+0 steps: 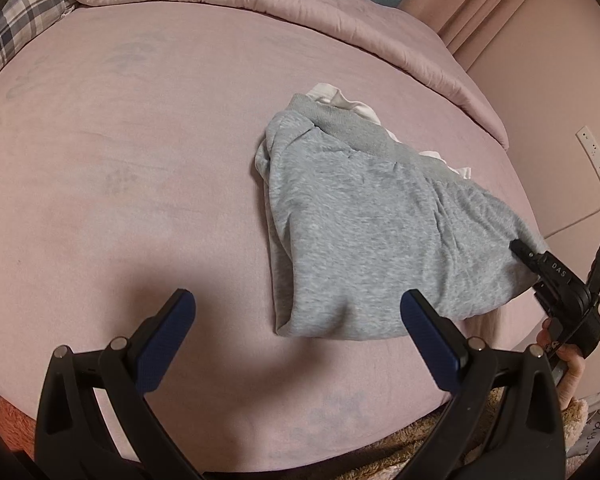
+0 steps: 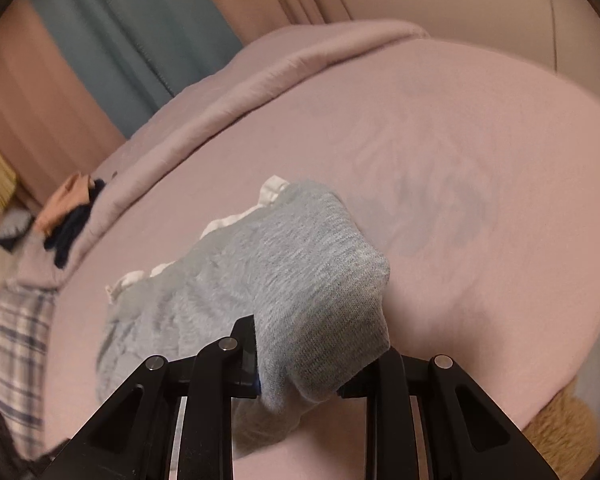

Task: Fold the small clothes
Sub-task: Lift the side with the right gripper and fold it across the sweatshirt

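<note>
the left gripper (image 1: 298, 308), jaws wide and empty, hovers at six o'clock of the soft grey knit garment (image 1: 364, 220) on the pink bed sheet (image 1: 120, 160), its long axis running toward four o'clock, where the nearer right gripper (image 2: 300, 364) pinches its ribbed end.

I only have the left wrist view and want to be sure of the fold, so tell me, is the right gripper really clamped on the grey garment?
Observer: Yes. In the right wrist view the right gripper is shut on a corner of the grey garment; the cloth bunches between its jaws.
Operator: Is that corner off the bed?
Observer: It appears lifted; the cloth drapes from the jaws down to the pink bed sheet.
Operator: Anything under the grey piece?
Observer: White cloth peeks out along its far edge.
Operator: And my left gripper?
Observer: It does not show in the right wrist view.
</note>
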The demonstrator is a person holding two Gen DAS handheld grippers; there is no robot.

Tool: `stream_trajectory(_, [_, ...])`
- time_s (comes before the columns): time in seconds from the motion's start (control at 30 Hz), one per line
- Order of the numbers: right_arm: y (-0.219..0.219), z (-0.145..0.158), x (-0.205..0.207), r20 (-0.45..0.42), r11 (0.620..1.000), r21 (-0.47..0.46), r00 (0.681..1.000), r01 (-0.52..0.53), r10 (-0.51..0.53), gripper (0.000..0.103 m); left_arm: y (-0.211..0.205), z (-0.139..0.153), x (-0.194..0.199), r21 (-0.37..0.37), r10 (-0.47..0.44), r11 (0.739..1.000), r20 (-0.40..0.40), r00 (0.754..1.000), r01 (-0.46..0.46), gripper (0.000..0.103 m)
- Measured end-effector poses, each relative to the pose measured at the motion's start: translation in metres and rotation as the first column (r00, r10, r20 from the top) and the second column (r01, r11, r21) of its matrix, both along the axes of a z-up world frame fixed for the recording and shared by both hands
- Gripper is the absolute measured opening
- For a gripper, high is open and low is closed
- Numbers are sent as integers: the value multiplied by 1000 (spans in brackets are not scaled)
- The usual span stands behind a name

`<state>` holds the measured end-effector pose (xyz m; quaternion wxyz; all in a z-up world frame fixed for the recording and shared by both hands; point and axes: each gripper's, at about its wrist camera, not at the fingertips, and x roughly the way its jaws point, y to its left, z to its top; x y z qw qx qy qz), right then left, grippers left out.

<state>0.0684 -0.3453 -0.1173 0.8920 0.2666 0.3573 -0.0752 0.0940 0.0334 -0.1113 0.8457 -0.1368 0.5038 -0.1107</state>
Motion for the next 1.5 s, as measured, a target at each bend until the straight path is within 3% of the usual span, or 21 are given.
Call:
stream_trajectory(0.33, [41, 32, 6, 38, 957, -287, 997, -53, 66, 25, 16, -5, -6, -29, 52, 998, -7, 999, -52, 102])
stream_trajectory(0.63, [63, 49, 12, 61, 926, -363, 989, -104, 135, 25, 26, -4, -5, -44, 79, 996, -12, 997, -79, 102])
stream_trajectory(0.9, [99, 61, 13, 56, 848, -505, 974, -161, 219, 25, 28, -2, -7, -47, 72, 996, -17, 997, -73, 102])
stream_trajectory(1.5, [159, 61, 19, 10, 760, -554, 910, -340, 414, 25, 41, 2, -9, -55, 99, 993, -17, 995, -100, 102])
